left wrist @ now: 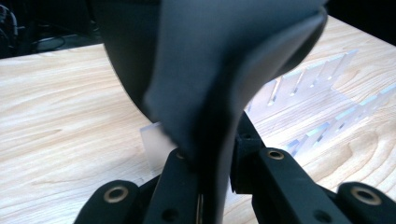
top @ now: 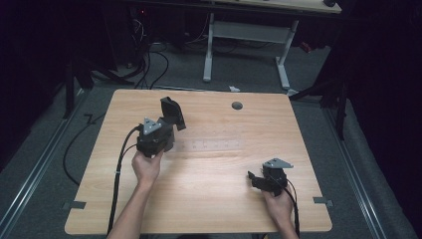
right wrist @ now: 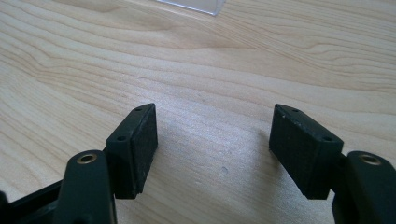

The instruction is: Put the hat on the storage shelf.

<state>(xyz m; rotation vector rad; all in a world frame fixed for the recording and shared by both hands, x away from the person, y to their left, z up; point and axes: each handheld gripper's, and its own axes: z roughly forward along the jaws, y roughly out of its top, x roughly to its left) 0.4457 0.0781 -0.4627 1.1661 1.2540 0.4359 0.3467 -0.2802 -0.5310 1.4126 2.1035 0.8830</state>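
- Black curved piece (top: 172,112): held up above the worktop (top: 209,199), just above the near-left end of the clear slotted rack (top: 209,145); in the left gripper view it (left wrist: 205,70) rises from between the jaws.
- Left gripper (top: 166,130): jaws clamped narrow on the piece's lower edge.
- Right gripper (top: 253,178): well apart from the rack, toward the worktop's near-right corner; in its own view (right wrist: 212,149) the jaws stand wide with bare wood between them.
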